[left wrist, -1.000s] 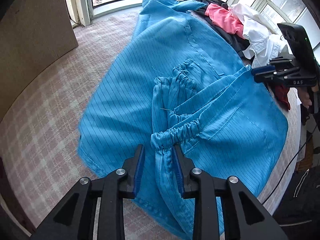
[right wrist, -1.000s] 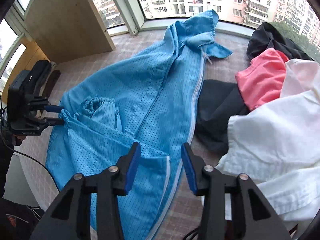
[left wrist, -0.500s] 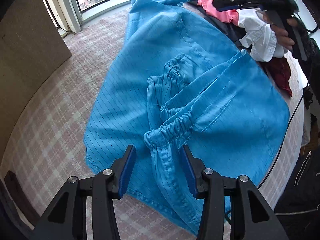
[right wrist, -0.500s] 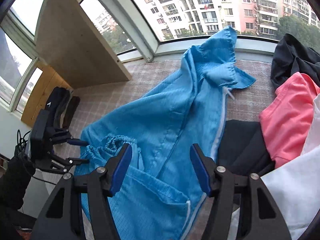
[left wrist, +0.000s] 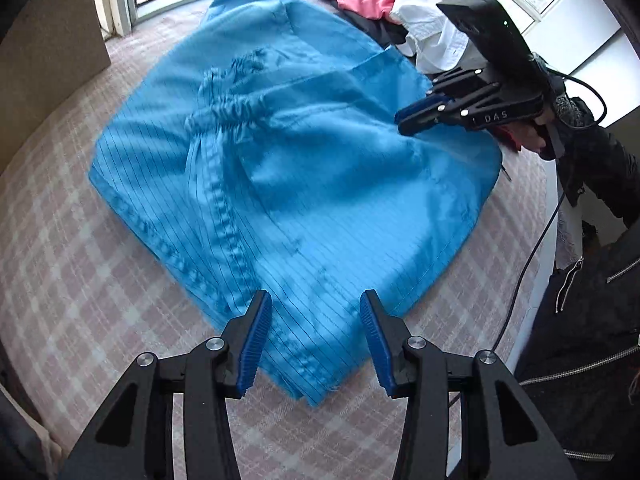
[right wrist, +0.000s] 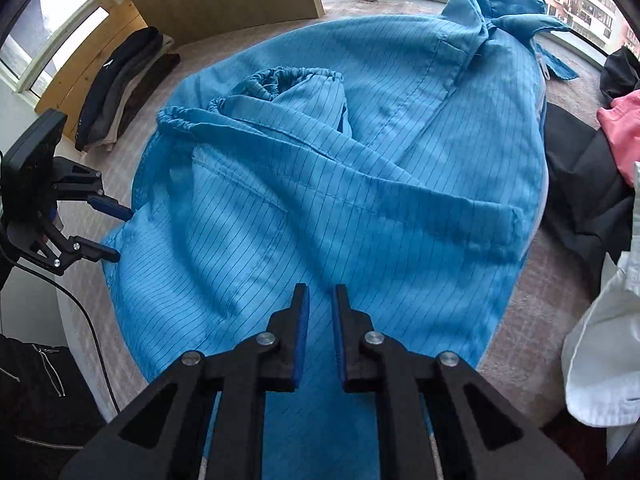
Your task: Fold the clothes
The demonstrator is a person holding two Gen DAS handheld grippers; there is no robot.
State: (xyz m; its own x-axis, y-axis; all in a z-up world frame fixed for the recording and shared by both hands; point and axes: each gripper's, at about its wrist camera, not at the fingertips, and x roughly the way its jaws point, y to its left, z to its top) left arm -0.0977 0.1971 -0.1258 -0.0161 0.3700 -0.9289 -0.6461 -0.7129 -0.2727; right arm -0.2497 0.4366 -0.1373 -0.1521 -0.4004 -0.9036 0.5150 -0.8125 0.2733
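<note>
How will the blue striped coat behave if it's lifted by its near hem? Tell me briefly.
Probably floppy: the blue striped coat already lies in soft creases and folds, so it should drape and sag from the pinched spot. Likely light for its size, since the cloth looks thin. The sleeve with the elastic cuff folded on top may slide off as the hem rises.

R tongs (right wrist: pixel 320 312) closing over blue coat (right wrist: pixel 360 184).
</note>
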